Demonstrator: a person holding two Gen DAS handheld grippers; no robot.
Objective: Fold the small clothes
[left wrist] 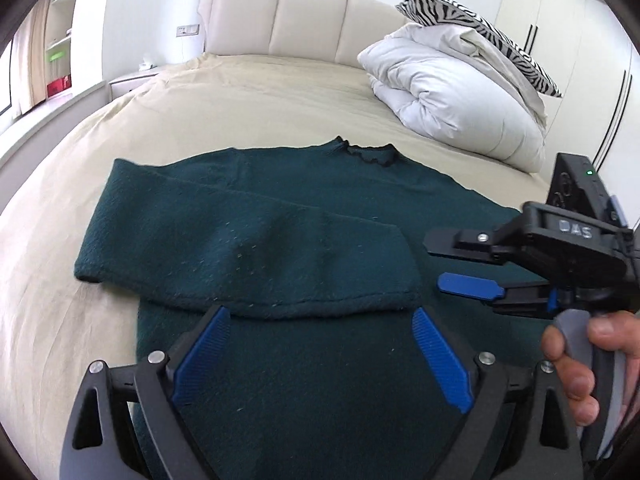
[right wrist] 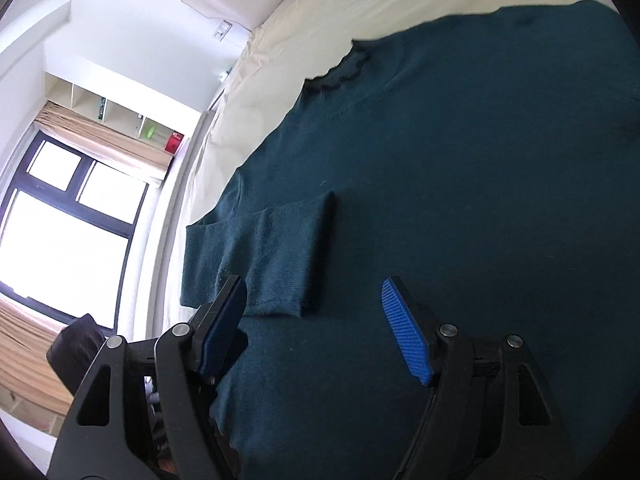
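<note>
A dark green sweater (left wrist: pixel 320 208) lies flat on the bed (left wrist: pixel 248 100), collar toward twelve o'clock, one sleeve (left wrist: pixel 248 252) folded across its body. The left gripper (left wrist: pixel 320 324) hovers over the hem at six o'clock, jaws wide apart, nothing between them. The right gripper (left wrist: pixel 436 268), at three o'clock, also has its jaws apart and empty, held in a hand (left wrist: pixel 580 360).

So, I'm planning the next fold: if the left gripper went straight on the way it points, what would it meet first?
Most likely the folded-over sleeve of the dark green sweater. The left gripper is open over the sweater body, with the sleeve's edge just ahead of its fingertips. Depth is hard to judge.
</note>
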